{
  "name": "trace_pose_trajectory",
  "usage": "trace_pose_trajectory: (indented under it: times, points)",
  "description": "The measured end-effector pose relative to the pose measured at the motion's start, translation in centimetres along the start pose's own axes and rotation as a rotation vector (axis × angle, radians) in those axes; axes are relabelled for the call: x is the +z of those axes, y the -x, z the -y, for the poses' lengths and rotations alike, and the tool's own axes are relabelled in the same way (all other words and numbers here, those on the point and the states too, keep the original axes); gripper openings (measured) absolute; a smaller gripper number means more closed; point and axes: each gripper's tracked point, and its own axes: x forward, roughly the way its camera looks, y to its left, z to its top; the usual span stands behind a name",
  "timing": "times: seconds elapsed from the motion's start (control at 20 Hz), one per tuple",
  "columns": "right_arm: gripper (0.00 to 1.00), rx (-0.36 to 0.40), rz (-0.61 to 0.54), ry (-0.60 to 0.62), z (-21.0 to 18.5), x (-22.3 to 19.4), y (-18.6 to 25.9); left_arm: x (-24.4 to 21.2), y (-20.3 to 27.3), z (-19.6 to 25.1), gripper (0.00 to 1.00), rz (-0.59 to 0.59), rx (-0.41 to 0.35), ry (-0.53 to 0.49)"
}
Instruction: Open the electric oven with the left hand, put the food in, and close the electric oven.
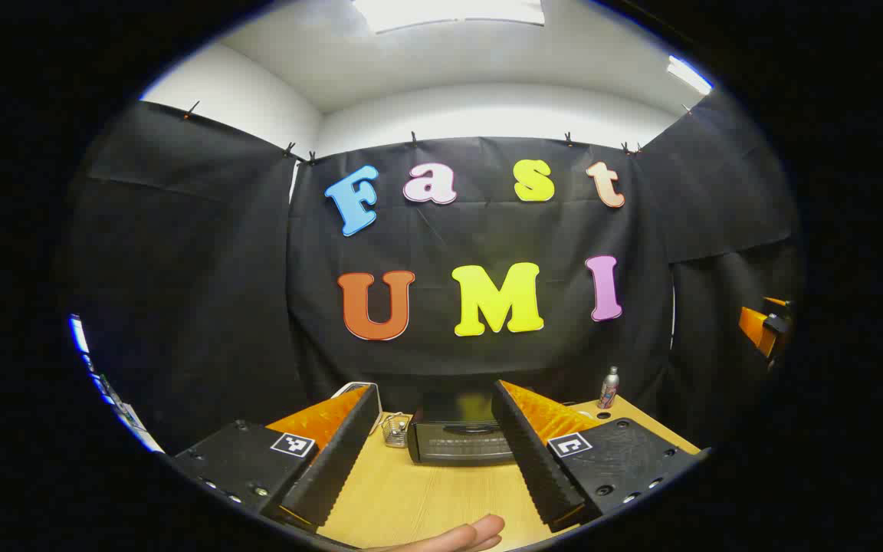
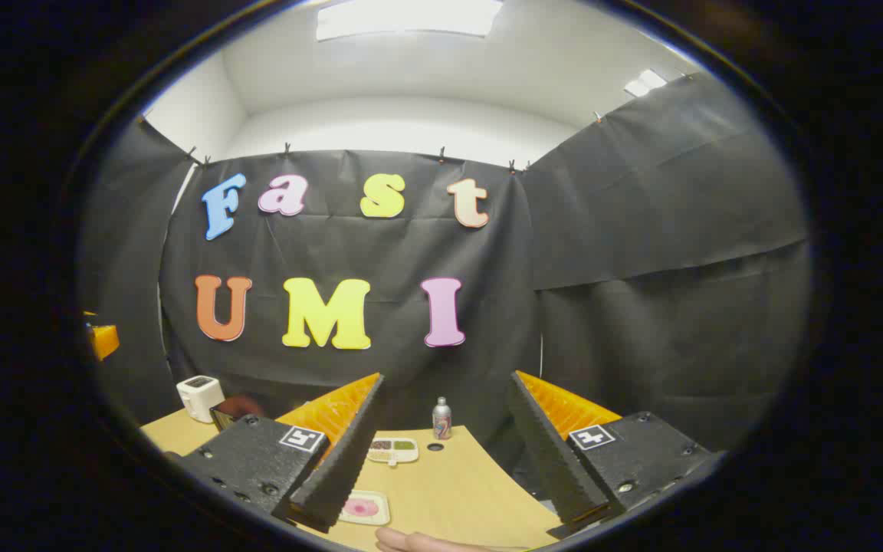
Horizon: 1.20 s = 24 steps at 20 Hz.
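Sitting at the far edge of the light wooden table (image 1: 411,498), the squat black electric oven (image 1: 461,441) faced the camera with its door closed, its long axis running left to right. The left gripper (image 1: 435,448) hung wide open and empty, framing it. The right gripper (image 2: 441,452) gaped empty too, near a small white plate with pink food (image 2: 365,507).

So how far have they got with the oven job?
Nothing looks done yet. The black oven sits on the table with its door shut. Both tongs, left and right, are open and hold nothing. The tray with pink food lies on the table. Opening, loading and closing remain.
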Motion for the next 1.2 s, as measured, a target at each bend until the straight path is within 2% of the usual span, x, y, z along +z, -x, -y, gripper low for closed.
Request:
trace_pose_trajectory:
  times: [0.15,0.2,0.25,0.3,0.35,0.75,1.0,1.1,1.2]
  points:
    - [0.96,0.016,-0.002,-0.004,-0.2,-0.3,0.2,-0.2,-0.2,0.1,0.94,0.000,-0.015,0.010]
    - [0.96,0.017,0.006,0.001,-0.1,-0.1,0.2,-0.3,-0.2,0.2,0.84,0.000,-0.022,0.014]
    - [0.96,0.017,0.007,0.007,0.0,-0.1,0.1,-0.3,-0.5,0.3,0.94,-0.003,-0.028,0.019]
    - [0.96,0.020,0.009,0.008,-0.1,-0.2,0.1,-0.4,-0.6,0.3,0.84,-0.006,-0.028,0.025]
    - [0.96,0.026,0.008,0.010,-0.2,-0.1,0.1,-0.4,-0.8,0.2,0.94,-0.007,-0.025,0.027]
    - [0.96,0.049,0.026,0.025,-0.9,0.4,-1.0,-0.5,-3.3,1.3,0.95,-0.010,-0.076,0.040]
    - [0.96,0.094,0.029,0.003,-2.0,-0.2,-2.2,-3.0,-8.2,2.8,0.94,-0.062,-0.137,0.116]
    - [0.96,0.144,0.009,-0.019,-2.7,-1.0,-2.7,-4.5,-11.2,2.5,0.95,-0.089,-0.122,0.090]
    - [0.96,0.150,-0.003,-0.031,-2.2,-1.5,-3.8,-6.8,-14.4,2.5,0.95,-0.133,-0.110,0.056]
